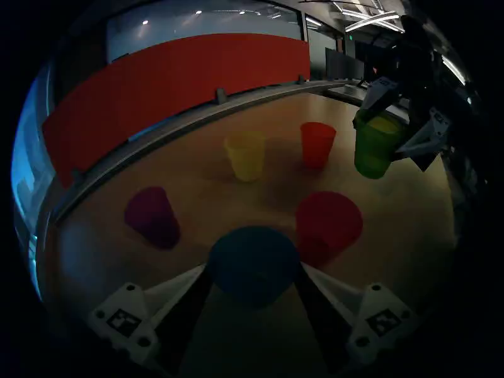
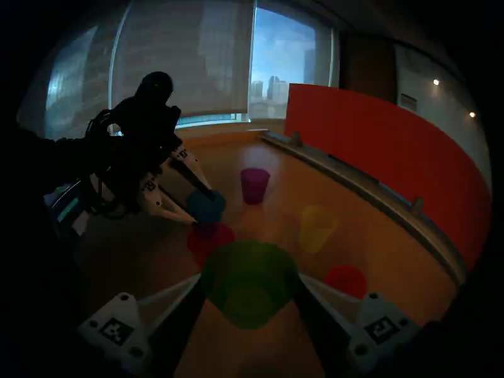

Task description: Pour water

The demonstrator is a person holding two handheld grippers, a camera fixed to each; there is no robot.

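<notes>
My right gripper (image 2: pixel 250 281) grips the green cup (image 2: pixel 250 268) close to me; farther off, my left gripper (image 2: pixel 203 205) holds the blue cup (image 2: pixel 209 203).

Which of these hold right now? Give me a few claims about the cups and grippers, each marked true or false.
1. The left gripper holds a blue cup. True.
2. The right gripper holds a yellow cup. False: it holds a green cup; the yellow cup stands on the table.
3. A purple cup stands on the table. True.
4. The blue cup and the green cup touch. False: they are well apart.
5. The panel along the table's edge is blue. False: it is red.
</notes>
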